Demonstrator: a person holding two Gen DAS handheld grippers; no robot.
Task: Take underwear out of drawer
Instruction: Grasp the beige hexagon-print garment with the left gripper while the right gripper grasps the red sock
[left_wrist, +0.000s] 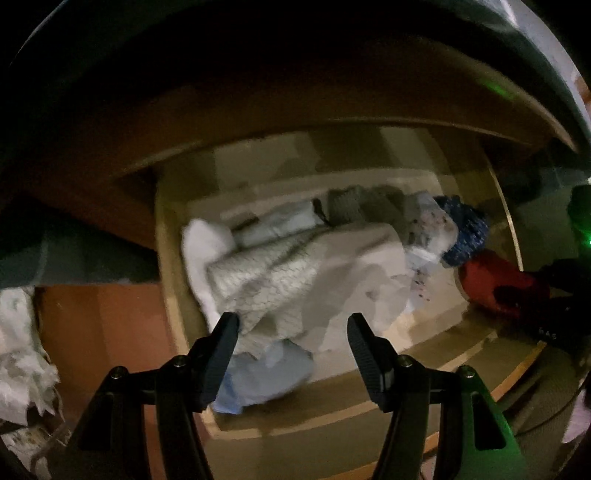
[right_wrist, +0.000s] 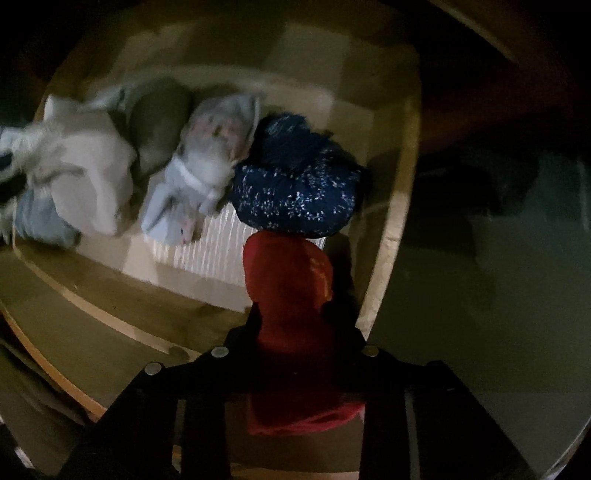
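Observation:
An open wooden drawer (left_wrist: 436, 350) holds several rolled and crumpled underwear. My left gripper (left_wrist: 291, 325) is open and empty above a beige and white patterned pile (left_wrist: 295, 269) and a light blue piece (left_wrist: 266, 373). My right gripper (right_wrist: 295, 325) is shut on a red piece of underwear (right_wrist: 291, 295), held over the drawer's right front corner; its fingertips are hidden by the cloth. The red piece also shows in the left wrist view (left_wrist: 498, 280). A dark blue speckled roll (right_wrist: 295, 192) lies just behind it.
A pale floral roll (right_wrist: 207, 147), an olive roll (right_wrist: 159, 122) and a white ribbed piece (right_wrist: 210, 243) lie in the drawer. The drawer's right wall (right_wrist: 399, 206) is beside the red piece. White crumpled cloth (left_wrist: 22, 350) lies outside the drawer, far left.

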